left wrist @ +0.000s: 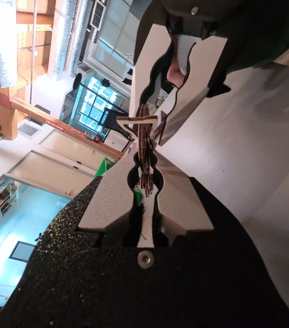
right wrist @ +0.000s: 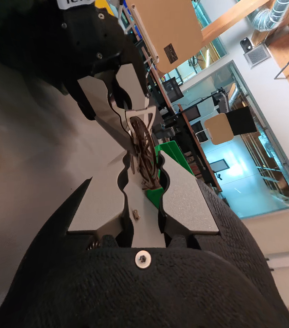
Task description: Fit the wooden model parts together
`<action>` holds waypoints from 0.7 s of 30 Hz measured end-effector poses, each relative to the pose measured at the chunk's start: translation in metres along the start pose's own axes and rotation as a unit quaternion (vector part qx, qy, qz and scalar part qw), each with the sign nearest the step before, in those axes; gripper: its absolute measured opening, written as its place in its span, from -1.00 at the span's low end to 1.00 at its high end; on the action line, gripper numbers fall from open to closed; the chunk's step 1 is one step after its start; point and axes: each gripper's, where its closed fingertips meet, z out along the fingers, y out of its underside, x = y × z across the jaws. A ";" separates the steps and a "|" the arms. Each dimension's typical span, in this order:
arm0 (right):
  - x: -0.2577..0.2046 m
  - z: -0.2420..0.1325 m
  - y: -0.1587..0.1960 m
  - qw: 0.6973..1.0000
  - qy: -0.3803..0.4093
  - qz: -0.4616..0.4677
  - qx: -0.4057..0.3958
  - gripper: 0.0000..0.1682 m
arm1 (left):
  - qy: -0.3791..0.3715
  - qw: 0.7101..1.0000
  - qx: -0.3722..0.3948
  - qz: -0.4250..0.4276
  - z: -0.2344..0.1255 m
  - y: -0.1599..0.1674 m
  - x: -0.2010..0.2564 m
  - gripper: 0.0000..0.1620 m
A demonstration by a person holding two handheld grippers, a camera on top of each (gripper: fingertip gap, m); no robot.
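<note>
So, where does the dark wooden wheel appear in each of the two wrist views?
Left wrist view: the wooden wheel is at centre, seen edge-on, above this view's own fingertips.
Right wrist view: the wheel is at centre, its spokes showing, between the two grippers.
Shared landmark: the green plastic piece just behind it.

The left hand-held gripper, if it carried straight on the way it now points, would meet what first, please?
Most likely the right hand-held gripper, facing it just beyond the wooden wheel that the left hand-held gripper grips. Depth is unclear, but the fingertips look nearly touching.
</note>
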 end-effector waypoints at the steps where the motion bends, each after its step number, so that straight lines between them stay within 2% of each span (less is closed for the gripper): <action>1: -0.003 0.001 -0.001 1.000 -0.002 -0.004 0.005 -0.73 | 0.009 1.000 0.000 0.001 0.001 0.000 0.003 -0.92; 5: -0.011 0.002 0.003 1.000 -0.011 -0.001 0.005 -0.84 | 0.028 1.000 -0.006 -0.003 0.002 0.005 0.010 -0.92; 14: -0.018 0.006 0.012 0.996 -0.042 0.081 0.008 -0.88 | 0.059 0.997 -0.008 -0.052 0.003 0.012 0.015 -0.88; 18: -0.020 0.004 0.012 0.985 -0.079 0.149 0.037 -0.88 | 0.079 0.992 0.012 -0.099 0.001 0.008 0.016 -0.85; 21: -0.020 0.002 0.010 0.962 -0.124 0.235 0.068 -0.87 | 0.097 0.988 0.027 -0.120 0.000 0.004 0.019 -0.88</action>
